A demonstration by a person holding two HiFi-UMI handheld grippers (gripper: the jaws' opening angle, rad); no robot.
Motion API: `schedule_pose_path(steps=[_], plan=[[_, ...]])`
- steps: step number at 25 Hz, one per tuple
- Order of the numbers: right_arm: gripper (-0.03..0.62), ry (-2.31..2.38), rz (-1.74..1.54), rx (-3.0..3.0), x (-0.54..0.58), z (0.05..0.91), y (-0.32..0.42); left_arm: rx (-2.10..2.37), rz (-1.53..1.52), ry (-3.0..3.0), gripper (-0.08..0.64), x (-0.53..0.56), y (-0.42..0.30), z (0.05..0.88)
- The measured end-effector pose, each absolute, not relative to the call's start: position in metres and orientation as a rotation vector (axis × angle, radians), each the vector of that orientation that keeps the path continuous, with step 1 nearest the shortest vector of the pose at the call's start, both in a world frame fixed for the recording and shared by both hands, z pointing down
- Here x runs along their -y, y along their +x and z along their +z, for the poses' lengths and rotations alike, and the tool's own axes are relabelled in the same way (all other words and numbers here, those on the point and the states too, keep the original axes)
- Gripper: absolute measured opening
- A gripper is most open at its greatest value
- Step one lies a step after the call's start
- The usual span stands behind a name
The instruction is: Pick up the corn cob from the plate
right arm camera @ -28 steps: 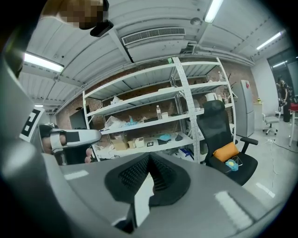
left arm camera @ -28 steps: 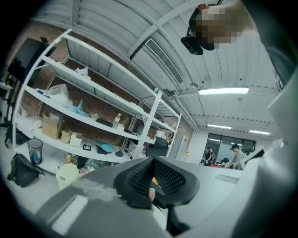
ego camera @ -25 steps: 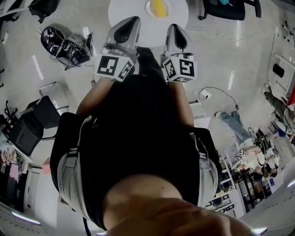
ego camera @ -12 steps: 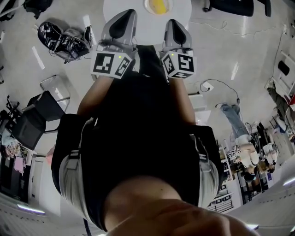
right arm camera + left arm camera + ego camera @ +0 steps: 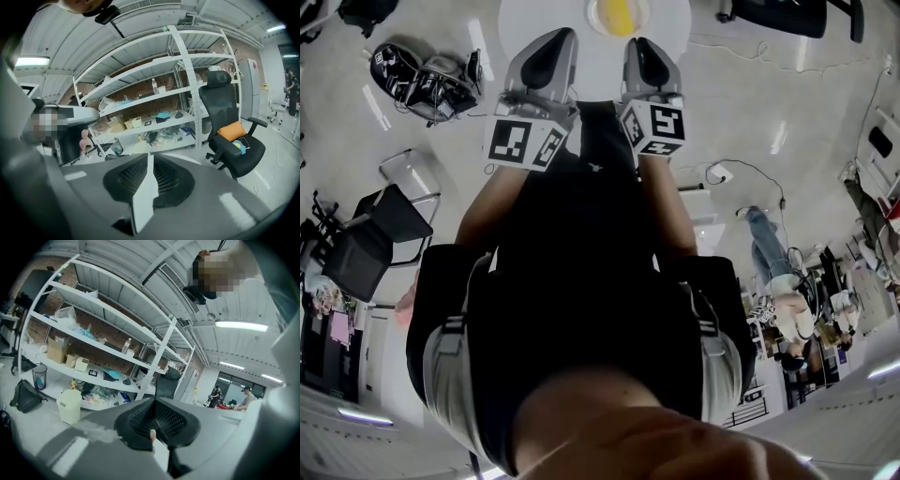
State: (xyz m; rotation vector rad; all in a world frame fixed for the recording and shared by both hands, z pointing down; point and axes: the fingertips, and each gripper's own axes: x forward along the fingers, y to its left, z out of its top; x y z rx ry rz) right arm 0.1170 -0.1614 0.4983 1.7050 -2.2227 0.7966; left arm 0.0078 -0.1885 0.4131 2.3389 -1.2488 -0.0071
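In the head view the yellow corn cob [image 5: 620, 13] lies on a plate [image 5: 592, 19] on a round white table [image 5: 534, 21] at the top edge. My left gripper [image 5: 557, 37] reaches over the table's near edge, left of the plate, with its jaws together and nothing in them. My right gripper [image 5: 636, 45] points at the plate from just short of it; its jaws are opening a crack, with nothing between them. In the gripper views, neither the left gripper [image 5: 153, 401] nor the right gripper [image 5: 150, 157] shows the cob; both look out level over the room.
White shelving [image 5: 180, 93] full of boxes lines the far wall. An office chair with an orange cushion [image 5: 233, 133] stands to the right. A pale bin [image 5: 70, 404] stands by the shelves. On the floor lie a black bag [image 5: 422, 80] and a cable with a socket [image 5: 717, 174]; a black chair [image 5: 380, 234] stands at left.
Both grippers have sunk and pushed farther out toward the table. The right one now ends close below the plate. The table and plate have slid toward the picture's top edge.
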Motion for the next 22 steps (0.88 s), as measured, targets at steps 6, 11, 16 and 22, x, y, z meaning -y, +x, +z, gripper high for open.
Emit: schedule_pose_path(steps=[6, 11, 16, 22], plan=[[0.081, 1.658, 0.840, 2.183, 0.170, 0.535, 0.122, 1.238, 0.003, 2.320, 0.006, 0.196, 0.019, 0.428], [0.103, 1.623, 0.865, 2.153, 0.175, 0.562, 0.122, 1.242, 0.006, 2.307, 0.006, 0.200, 0.021, 0.436], [0.154, 1.583, 0.887, 2.136, 0.180, 0.582, 0.121, 1.223, 0.006, 2.291, 0.006, 0.200, 0.028, 0.445], [0.171, 1.560, 0.912, 2.099, 0.185, 0.606, 0.119, 1.233, 0.023, 2.265, 0.006, 0.202, 0.024, 0.455]])
